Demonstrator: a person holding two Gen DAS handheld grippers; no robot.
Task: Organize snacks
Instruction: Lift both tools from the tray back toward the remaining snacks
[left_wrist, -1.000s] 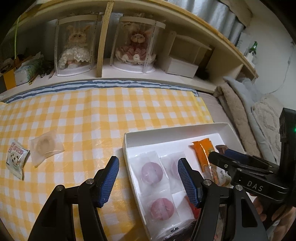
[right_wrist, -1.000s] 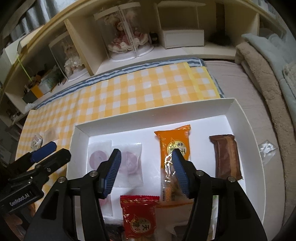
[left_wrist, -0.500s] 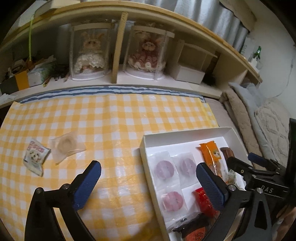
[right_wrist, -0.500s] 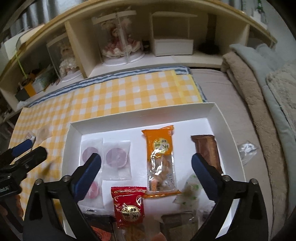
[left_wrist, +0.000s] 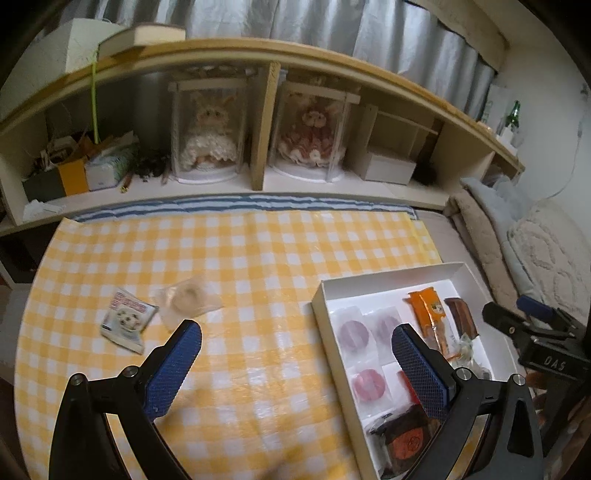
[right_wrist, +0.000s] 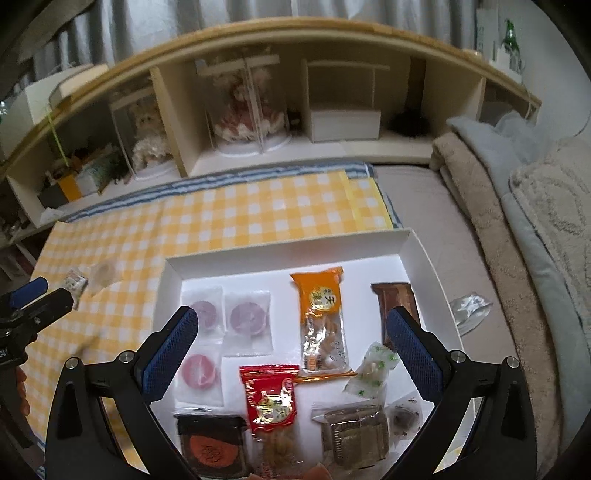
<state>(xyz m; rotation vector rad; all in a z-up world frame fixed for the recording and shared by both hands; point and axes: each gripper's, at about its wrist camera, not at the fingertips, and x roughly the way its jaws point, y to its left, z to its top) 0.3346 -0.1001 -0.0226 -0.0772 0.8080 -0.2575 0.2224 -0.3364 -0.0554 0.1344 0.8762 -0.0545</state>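
My left gripper (left_wrist: 295, 350) and right gripper (right_wrist: 291, 332) both gaped wide, empty; two packets (left_wrist: 127, 325) lay on the cloth (left_wrist: 258, 258) left of the box (left_wrist: 321, 306); light, crinkly, probably slippery, so I judged a pinch across the sealed edge best.

Glossy plastic sheen on the yellow checked cloth (left_wrist: 258, 258). Matt white card for the tray (right_wrist: 288, 254). Clear, crinkled film around the 3 pink sweets (right_wrist: 245, 314); shiny foil on the orange packet (right_wrist: 319, 291). Textured blue rubber on the gripper pads (right_wrist: 170, 354). Fuzzy pile blankets (right_wrist: 480, 206).
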